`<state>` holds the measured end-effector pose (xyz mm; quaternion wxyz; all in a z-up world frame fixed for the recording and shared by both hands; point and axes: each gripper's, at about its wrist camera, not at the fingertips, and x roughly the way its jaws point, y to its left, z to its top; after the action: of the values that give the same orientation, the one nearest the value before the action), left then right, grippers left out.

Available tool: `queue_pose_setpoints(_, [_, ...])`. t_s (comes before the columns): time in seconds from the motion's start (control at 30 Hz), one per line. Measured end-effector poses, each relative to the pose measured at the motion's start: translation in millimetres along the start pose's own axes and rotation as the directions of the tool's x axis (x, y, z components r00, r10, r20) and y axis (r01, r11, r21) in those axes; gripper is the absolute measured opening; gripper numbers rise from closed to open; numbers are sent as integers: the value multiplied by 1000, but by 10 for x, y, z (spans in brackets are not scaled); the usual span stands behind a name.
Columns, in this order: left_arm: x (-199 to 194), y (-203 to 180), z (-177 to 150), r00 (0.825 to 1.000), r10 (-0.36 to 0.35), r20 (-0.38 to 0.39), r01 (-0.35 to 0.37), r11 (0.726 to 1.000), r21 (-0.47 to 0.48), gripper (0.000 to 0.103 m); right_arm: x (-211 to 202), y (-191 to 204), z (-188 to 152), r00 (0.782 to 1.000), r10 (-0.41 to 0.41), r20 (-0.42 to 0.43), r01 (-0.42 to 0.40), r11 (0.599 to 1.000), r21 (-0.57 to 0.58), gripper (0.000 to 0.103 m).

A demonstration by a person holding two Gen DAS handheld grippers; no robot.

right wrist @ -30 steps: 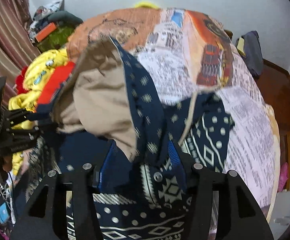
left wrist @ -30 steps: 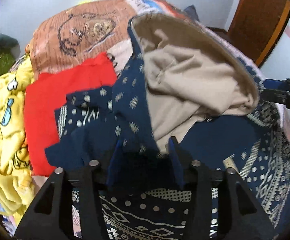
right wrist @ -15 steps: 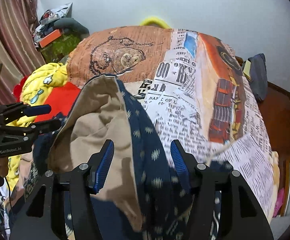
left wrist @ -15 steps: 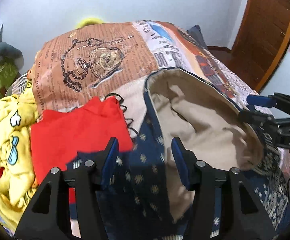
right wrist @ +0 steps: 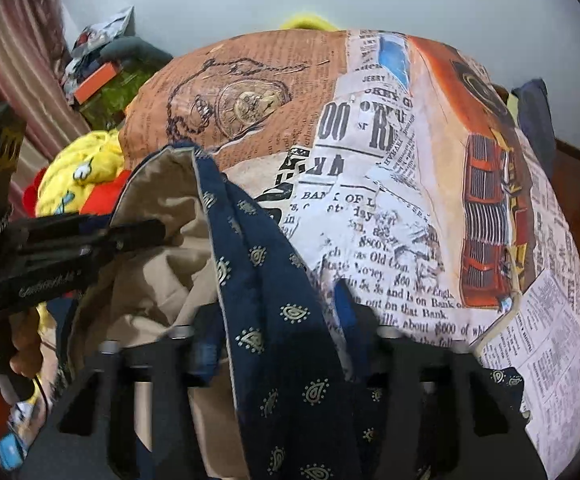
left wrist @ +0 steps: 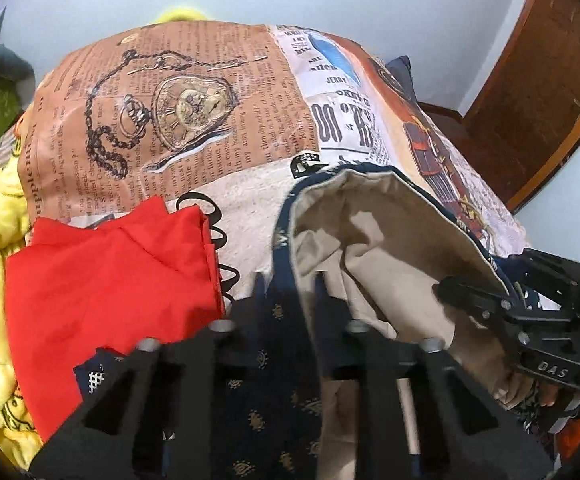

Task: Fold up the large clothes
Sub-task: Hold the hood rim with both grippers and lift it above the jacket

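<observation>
A navy garment with small gold motifs and a tan lining [left wrist: 369, 240] lies bunched on the bed, its hem raised into an arch. My left gripper [left wrist: 290, 284] has its jaws closing on a navy band of that hem, and the fabric fills the gap. In the right wrist view the same gripper [right wrist: 146, 232] pinches the tan-lined edge at the left. My right gripper [right wrist: 278, 328] is closing around a thick navy fold [right wrist: 258, 256]. In the left wrist view the right gripper [left wrist: 469, 298] grips the hem on the right side.
The bed carries a newspaper-print cover [left wrist: 194, 120]. A red cloth [left wrist: 110, 280] and a yellow cartoon-print cloth [right wrist: 78, 176] lie left of the garment. A wooden door [left wrist: 529, 100] stands at the right. Clutter [right wrist: 106, 80] is stacked by the curtain, and a dark cushion [right wrist: 533, 120] sits at the far right.
Both grippers have travelled forward along the garment to its arched hem. Their jaws, wide half a second ago, have narrowed onto the fabric. More of the bed cover now shows.
</observation>
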<state>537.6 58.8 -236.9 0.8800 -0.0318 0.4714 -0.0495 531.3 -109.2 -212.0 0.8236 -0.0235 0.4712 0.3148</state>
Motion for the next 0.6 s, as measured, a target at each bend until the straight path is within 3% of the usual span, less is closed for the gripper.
queue_pose_setpoints(0.17, [-200, -128, -33, 999, -39, 29, 38, 999, 39, 5, -139, 146, -47, 999, -24, 28, 26, 996, -82, 11])
queue_pose_setpoints(0.43, [-857, -405, -219, 991, -109, 83, 98, 986, 135, 5, -656, 386, -208, 996, 7, 88, 7, 988, -153, 9])
queue_pose_setpoints(0.6, [-1182, -519, -446, 980, -186, 71, 174, 974, 141, 5, -954, 559, -379, 995, 27, 100, -8, 982, -188, 9])
